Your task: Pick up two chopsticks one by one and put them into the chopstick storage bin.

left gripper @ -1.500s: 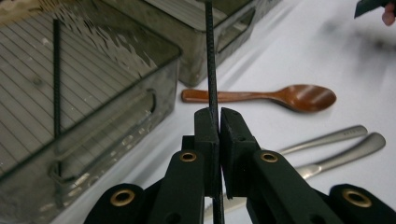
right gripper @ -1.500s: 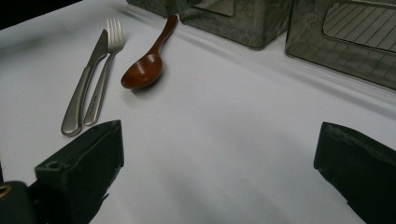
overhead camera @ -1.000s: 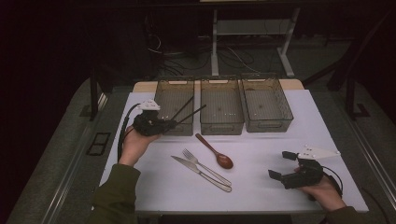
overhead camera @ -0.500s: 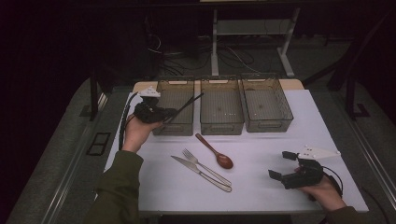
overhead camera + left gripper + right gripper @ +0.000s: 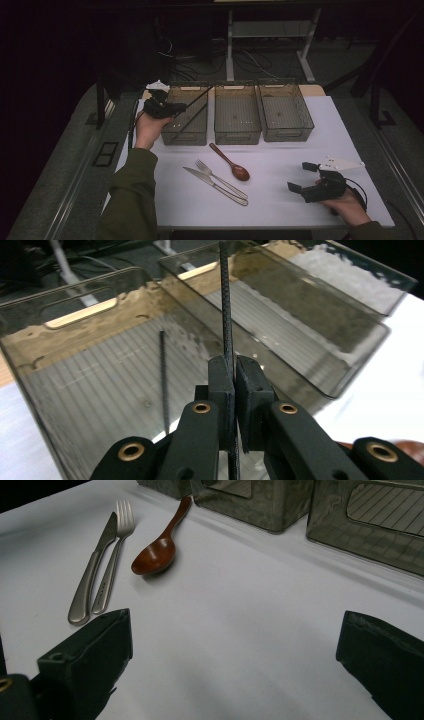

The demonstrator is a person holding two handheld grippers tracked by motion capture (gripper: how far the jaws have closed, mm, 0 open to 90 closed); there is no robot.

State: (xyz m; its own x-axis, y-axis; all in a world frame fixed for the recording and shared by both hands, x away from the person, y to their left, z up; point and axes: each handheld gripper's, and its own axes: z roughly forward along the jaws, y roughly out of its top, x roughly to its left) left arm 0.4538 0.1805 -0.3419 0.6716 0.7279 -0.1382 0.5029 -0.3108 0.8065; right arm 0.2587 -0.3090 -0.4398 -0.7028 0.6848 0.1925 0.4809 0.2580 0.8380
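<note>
A thin black chopstick [image 5: 226, 315] is pinched by the left gripper [image 5: 233, 371] over the 10 o'clock smoky plastic bin [image 5: 186, 116], apparently for dropping; the right gripper [image 5: 303, 177] is spread, idle.

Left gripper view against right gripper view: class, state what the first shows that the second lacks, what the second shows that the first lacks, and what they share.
First alone: the left gripper shut on a thin black stick above the left bin, with a second stick lying inside that bin.

Second alone: the right gripper open over the table, plus the knife, fork and wooden spoon.

Shared: the white tabletop and smoky clear bins.
</note>
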